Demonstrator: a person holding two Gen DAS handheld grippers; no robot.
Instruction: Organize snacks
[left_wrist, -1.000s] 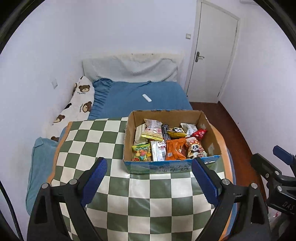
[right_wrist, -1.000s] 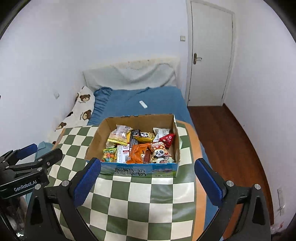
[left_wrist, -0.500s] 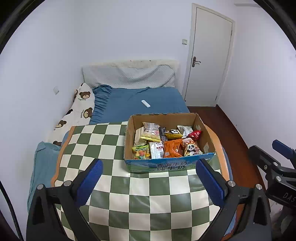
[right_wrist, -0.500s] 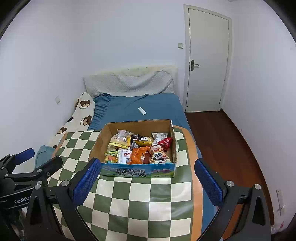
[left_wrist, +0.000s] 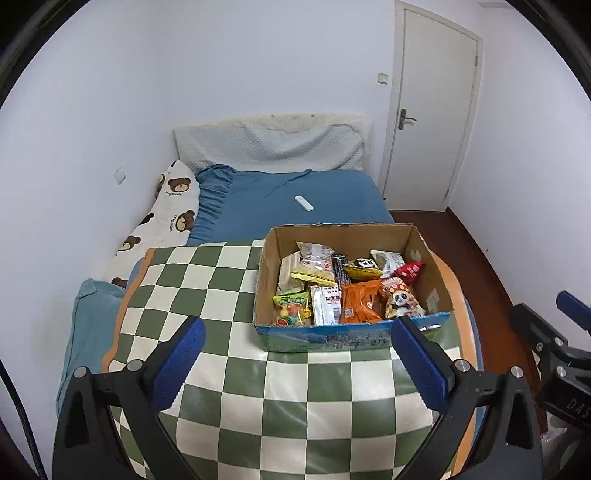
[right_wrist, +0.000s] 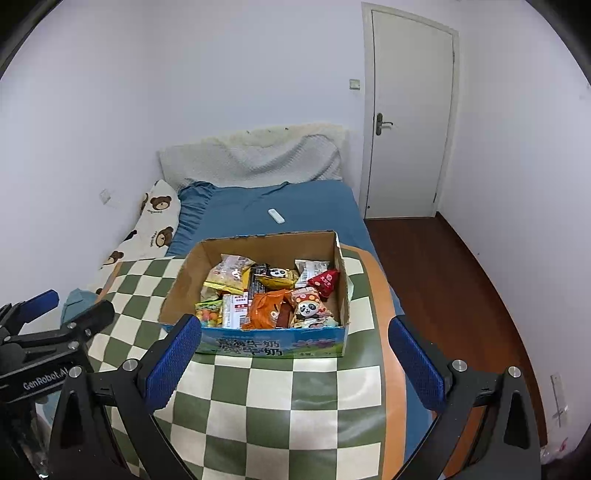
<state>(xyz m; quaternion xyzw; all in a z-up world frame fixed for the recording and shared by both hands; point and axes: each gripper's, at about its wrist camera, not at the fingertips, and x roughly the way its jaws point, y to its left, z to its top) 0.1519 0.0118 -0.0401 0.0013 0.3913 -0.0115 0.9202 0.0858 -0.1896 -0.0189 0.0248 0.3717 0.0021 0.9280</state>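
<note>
We are viewing a bench (left_wrist: 280, 398) under a green-checked cloth, standing before a bed (left_wrist: 332, 199). On its far right part is sitting the cardboard box (right_wrist: 255, 343), crammed with snack packets (right_wrist: 266, 308). Our left tongs (left_wrist: 295, 354) are gaping fully, their jaws having just been opening, empty; our right tongs (right_wrist: 293, 352) are likewise standing wide, holding nothing. Risk: the overlapping, slippery wrappers are inviting a double pick or slip.

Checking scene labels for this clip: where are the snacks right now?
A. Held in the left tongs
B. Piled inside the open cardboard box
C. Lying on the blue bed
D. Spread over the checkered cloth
B: the packets all sit inside the box on the checkered cloth.
</note>
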